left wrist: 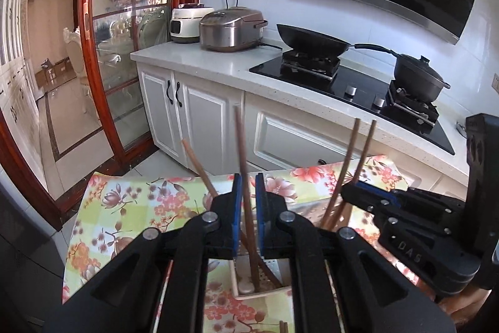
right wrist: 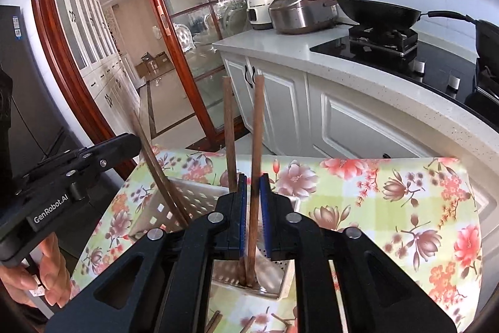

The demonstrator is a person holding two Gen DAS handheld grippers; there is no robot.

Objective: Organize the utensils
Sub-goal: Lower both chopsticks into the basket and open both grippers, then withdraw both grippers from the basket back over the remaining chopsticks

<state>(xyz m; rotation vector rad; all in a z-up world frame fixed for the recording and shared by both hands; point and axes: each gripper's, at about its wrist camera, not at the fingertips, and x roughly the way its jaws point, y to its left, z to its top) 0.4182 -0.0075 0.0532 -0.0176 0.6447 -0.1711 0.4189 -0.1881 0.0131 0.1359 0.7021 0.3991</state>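
Observation:
A white perforated utensil holder (right wrist: 187, 202) stands on the floral tablecloth; it also shows in the left wrist view (left wrist: 265, 286). Brown wooden chopsticks stand upright in it. My left gripper (left wrist: 248, 186) has one chopstick (left wrist: 241, 152) between its blue pads with a small gap on each side, its tip down in the holder. My right gripper (right wrist: 252, 186) has another chopstick (right wrist: 257, 127) between its pads the same way, a second one (right wrist: 229, 127) just left of it. The right gripper also shows in the left wrist view (left wrist: 368, 192), and the left gripper in the right wrist view (right wrist: 93, 155).
The table with the floral cloth (right wrist: 389, 208) fills the foreground. More chopsticks (right wrist: 246, 323) lie on it near me. Behind are white cabinets (left wrist: 202, 114), a counter with a rice cooker (left wrist: 230, 30), a wok (left wrist: 312, 41), a pot (left wrist: 418, 77) and a glass sliding door (left wrist: 124, 52).

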